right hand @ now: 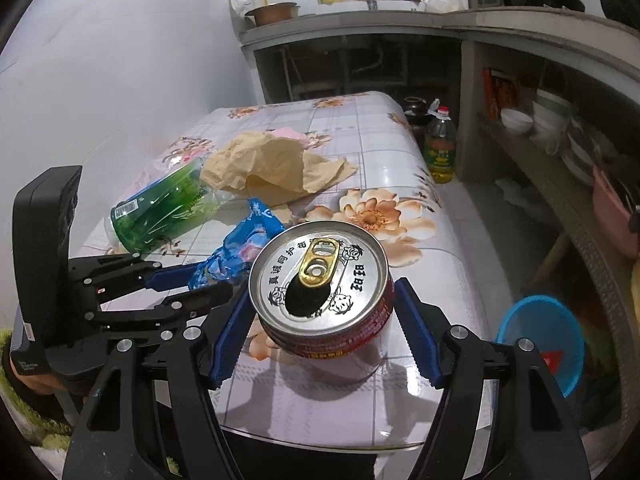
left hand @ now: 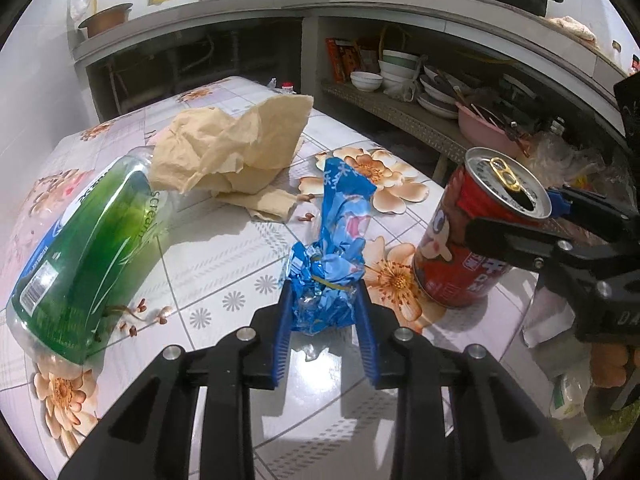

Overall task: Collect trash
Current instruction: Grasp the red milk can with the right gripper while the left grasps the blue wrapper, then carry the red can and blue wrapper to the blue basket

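The left gripper clamped the blue wrapper for removal; right fingers bracketed the red can, apart

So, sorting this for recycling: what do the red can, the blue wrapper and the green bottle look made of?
Red can: metal, bare silvery lid with pull tab.
Blue wrapper: crinkly glossy film with a silvery inside, probably foil-lined plastic.
Green bottle: clear glossy plastic, see-through at both ends.
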The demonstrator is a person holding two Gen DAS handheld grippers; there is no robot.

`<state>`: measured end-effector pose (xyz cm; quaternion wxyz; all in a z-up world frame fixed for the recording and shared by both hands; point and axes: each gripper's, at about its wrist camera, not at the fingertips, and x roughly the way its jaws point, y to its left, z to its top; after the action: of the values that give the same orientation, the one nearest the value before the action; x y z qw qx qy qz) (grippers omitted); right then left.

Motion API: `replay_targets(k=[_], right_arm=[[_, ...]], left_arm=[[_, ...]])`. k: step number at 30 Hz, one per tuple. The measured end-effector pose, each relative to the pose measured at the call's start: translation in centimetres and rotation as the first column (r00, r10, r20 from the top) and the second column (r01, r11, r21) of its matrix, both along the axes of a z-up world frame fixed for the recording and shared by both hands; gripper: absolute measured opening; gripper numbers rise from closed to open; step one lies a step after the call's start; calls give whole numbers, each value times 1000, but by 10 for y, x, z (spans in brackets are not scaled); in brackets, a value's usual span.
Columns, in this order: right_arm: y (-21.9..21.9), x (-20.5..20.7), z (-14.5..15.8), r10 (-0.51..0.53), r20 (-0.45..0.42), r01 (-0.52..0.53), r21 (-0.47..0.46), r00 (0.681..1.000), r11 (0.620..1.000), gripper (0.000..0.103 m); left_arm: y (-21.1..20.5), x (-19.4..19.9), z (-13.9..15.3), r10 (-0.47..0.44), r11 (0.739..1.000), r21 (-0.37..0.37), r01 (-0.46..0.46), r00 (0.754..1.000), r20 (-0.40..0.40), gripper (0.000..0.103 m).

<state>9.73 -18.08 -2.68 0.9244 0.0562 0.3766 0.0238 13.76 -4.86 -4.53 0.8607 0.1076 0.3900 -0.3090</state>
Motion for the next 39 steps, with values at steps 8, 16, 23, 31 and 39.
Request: replay_targets(k=[8, 16, 23, 31, 39], right_arm=[[0, -5, 2, -25, 6, 25, 12, 1000, 1000, 64], [-8, -10, 7, -42, 23, 41, 46, 999, 998, 64], [-27, -19, 12, -82, 49, 76, 116, 995, 990, 63], [-63, -41, 20, -176, 82, 158, 189, 981, 969, 63], [-155, -103, 28, -477, 116, 438, 259, 871, 861, 63]], left_arm=[[5, -2, 5, 1, 1000, -22, 0, 1000, 4, 28], [7, -8, 21, -8, 998, -56, 9, 1000, 28, 28], [-2, -9, 30, -29, 997, -77, 31, 999, 29, 28], [-43, -8, 46, -103, 990, -98, 106, 994, 35, 28], [-131, 0, 57, -268, 954, -158, 256, 961, -64, 28]])
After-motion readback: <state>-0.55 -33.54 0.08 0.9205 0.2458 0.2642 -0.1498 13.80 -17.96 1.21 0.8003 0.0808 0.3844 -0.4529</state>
